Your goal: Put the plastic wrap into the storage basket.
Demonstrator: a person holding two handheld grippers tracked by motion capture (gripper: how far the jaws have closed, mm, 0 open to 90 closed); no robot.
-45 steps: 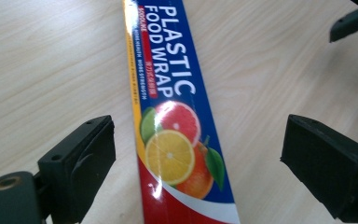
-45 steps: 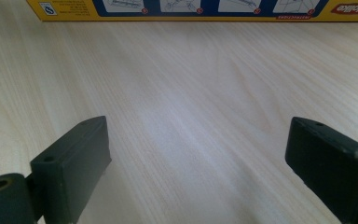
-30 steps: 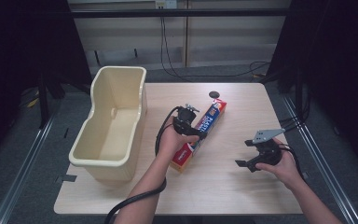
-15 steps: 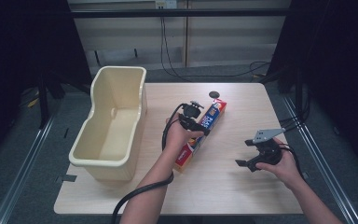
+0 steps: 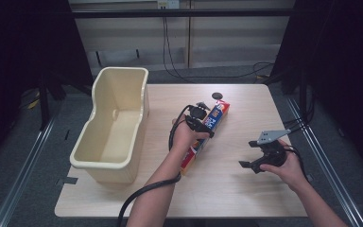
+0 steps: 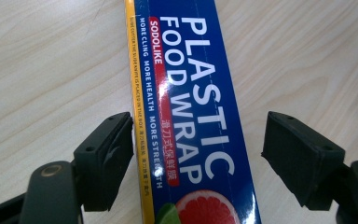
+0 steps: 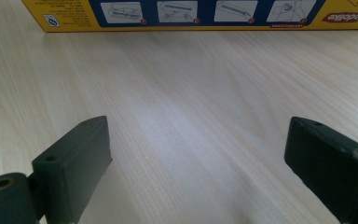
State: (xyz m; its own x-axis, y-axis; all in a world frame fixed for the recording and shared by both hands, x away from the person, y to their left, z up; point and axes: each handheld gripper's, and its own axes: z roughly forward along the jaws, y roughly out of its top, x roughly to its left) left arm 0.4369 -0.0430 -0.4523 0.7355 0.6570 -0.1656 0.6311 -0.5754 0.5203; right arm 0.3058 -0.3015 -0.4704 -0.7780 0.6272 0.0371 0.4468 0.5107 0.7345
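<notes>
While you are holding the left gripper (image 6: pixel 198 154) over the plastic food wrap box (image 6: pixel 186 112), its jaws are standing wide apart and straddling the box across its narrow width — one pad is sitting just at the yellow edge, the other is hanging clear of the blue face, and nothing is clamped yet. The box is lying flat on the wooden table (image 5: pixel 246 189), near the middle, running from your left hand up toward a small dark round object (image 5: pixel 216 96) at the far edge, with the cream plastic bin (image 5: pixel 111 127) standing beside it to your left.

You are looking at a long, thin-walled carton, so it is probably light but awkward: gripped near one end it is likely to droop and swing. Taking it across the short side near mid-length — roughly where you are hovering now — looks the safer hold. The printed skin is glossy and may be slippery, and the cardboard is likely to dent under hard pressure, so a firm but gentle squeeze seems right.

Your right gripper (image 7: pixel 200 172) is resting low over bare table, jaws spread wide and empty, pointing at the box's long side.
</notes>
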